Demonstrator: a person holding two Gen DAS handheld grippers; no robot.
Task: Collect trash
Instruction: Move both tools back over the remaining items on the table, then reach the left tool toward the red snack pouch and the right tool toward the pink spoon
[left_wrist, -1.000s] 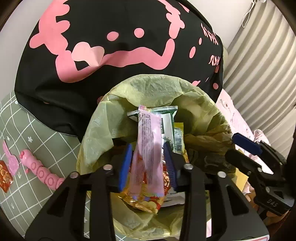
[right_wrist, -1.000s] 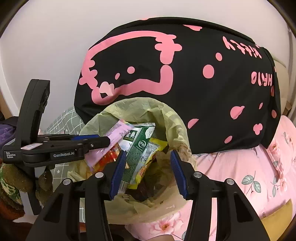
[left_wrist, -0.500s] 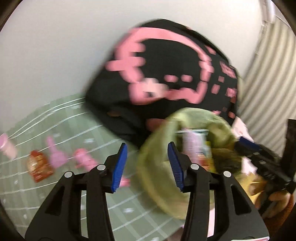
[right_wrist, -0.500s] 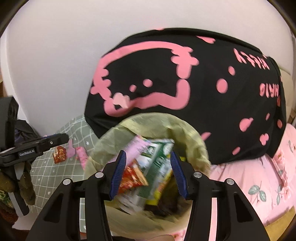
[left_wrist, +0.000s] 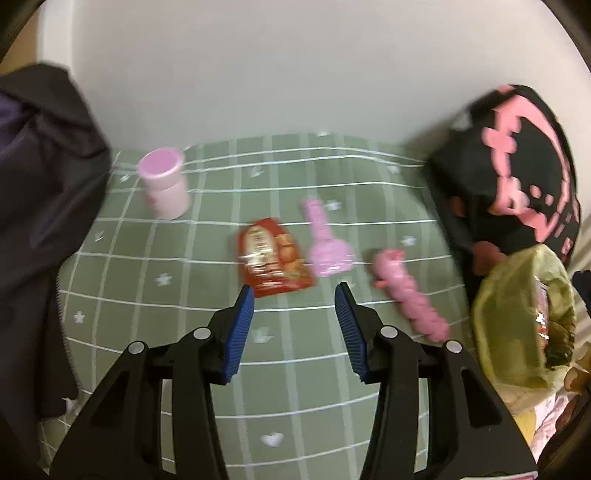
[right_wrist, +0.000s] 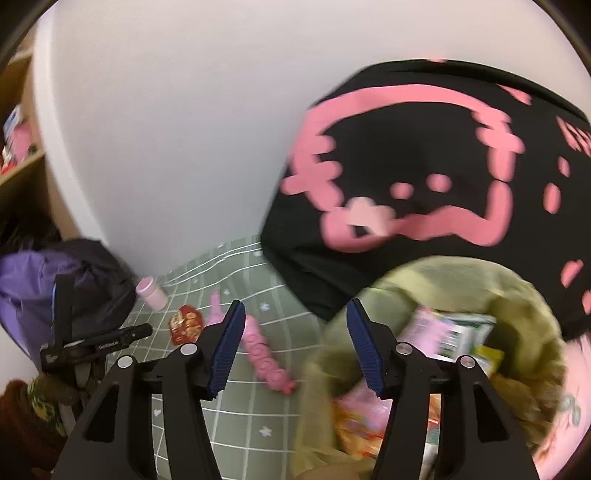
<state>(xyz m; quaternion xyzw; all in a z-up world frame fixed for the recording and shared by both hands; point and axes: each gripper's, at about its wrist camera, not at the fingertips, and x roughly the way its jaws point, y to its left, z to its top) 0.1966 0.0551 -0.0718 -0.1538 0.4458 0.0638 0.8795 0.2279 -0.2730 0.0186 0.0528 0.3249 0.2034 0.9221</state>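
Note:
A red snack wrapper lies flat on the green checked cloth. My left gripper is open and empty, just short of the wrapper. The wrapper also shows in the right wrist view. A yellow-green trash bag holds several wrappers. My right gripper is open and empty, at the bag's left rim. The bag sits at the right edge of the left wrist view. The left gripper shows at the left of the right wrist view.
On the cloth lie a pink bottle, a pink scoop-shaped toy and a pink caterpillar toy. A black cushion with pink print stands behind the bag. Dark clothing is heaped at left. A white wall is behind.
My left gripper let go of the pink wrapper into the bag, then swung left over the cloth toward the red wrapper. My right gripper shifted left along the bag's rim.

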